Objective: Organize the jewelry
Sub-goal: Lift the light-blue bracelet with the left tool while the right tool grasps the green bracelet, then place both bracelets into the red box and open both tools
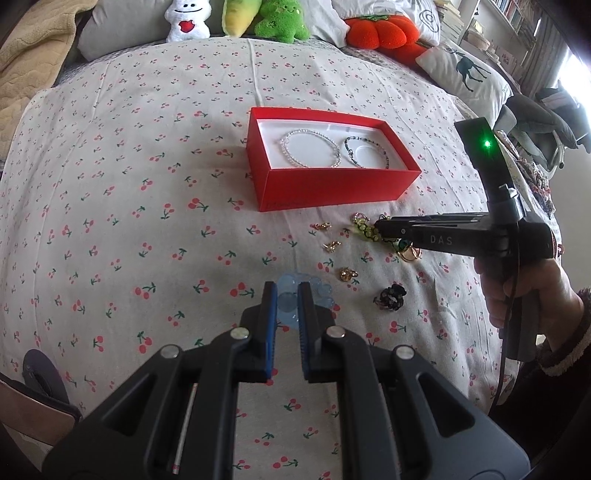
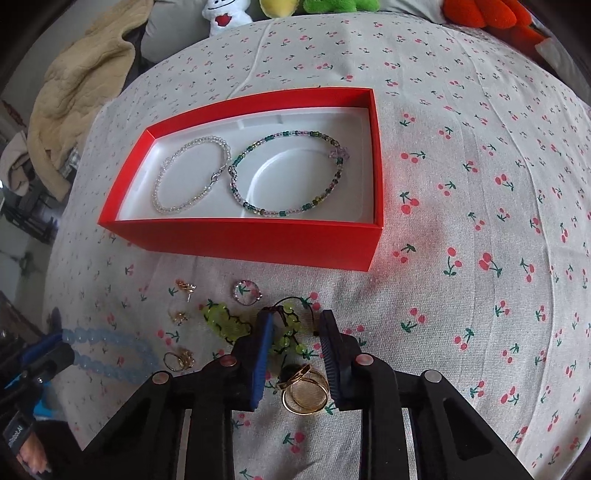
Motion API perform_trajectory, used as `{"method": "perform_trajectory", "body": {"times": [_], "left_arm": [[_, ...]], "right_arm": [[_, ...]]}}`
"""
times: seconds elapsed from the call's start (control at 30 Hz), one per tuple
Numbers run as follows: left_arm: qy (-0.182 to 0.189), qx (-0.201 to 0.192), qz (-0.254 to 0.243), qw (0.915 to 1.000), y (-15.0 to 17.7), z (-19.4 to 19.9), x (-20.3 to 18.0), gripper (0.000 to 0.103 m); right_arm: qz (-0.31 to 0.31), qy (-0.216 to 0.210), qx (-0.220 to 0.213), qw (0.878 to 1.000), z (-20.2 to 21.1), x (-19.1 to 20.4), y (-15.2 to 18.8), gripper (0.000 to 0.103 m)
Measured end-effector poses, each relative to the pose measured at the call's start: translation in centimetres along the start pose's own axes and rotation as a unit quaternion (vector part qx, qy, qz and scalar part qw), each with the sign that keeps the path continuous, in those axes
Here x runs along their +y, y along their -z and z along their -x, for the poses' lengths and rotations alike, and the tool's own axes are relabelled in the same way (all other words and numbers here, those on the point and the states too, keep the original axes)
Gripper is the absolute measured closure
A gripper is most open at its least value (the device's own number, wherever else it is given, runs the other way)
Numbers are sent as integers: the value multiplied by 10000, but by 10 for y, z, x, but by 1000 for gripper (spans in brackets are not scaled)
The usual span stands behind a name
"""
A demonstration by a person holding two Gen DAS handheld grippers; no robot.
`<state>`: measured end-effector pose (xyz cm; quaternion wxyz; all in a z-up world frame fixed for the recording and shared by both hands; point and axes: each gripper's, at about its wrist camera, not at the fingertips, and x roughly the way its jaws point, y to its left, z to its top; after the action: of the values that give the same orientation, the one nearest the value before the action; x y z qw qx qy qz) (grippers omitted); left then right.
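A red box [image 1: 332, 186] [image 2: 236, 240] on the cherry-print bedspread holds a clear bead bracelet [image 1: 309, 148] [image 2: 190, 173] and a green-purple bead bracelet [image 1: 365, 151] [image 2: 284, 173]. My left gripper [image 1: 287, 291] is open, its fingers straddling a pale blue bead bracelet [image 1: 286, 295] [image 2: 110, 347]. My right gripper [image 2: 295, 321] [image 1: 376, 225] is open low over a yellow-green bead bracelet [image 2: 225, 321] [image 1: 364, 225] and gold rings [image 2: 304, 391]. Small gold earrings [image 1: 330, 245] [image 2: 184, 288] and a beaded ring [image 2: 245, 291] lie loose in front of the box.
A dark beaded piece [image 1: 389, 297] lies right of my left gripper. Plush toys [image 1: 284, 18] and pillows [image 1: 465, 74] line the far edge of the bed. A beige blanket [image 2: 74, 99] lies at the left.
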<state>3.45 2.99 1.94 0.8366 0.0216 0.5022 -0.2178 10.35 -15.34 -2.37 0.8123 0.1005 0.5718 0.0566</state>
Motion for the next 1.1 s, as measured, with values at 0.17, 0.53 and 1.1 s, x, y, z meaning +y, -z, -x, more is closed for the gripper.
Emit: {"method": "perform_trajectory", "body": {"times": [0.17,0.53,1.1], "left_arm": [[-28,-3,91,10000,-2,-1,2,91],[-11,-126,124,9998,-10,4,-7,91],[93,-644,309,9974,-39,21,-26,91]], "right_arm": [[193,71,-21,9998,-1,11,0,92],[246,-65,-288,9993,32,9,13,93],[211,-309,-790,9962,77,24,14,93]]}}
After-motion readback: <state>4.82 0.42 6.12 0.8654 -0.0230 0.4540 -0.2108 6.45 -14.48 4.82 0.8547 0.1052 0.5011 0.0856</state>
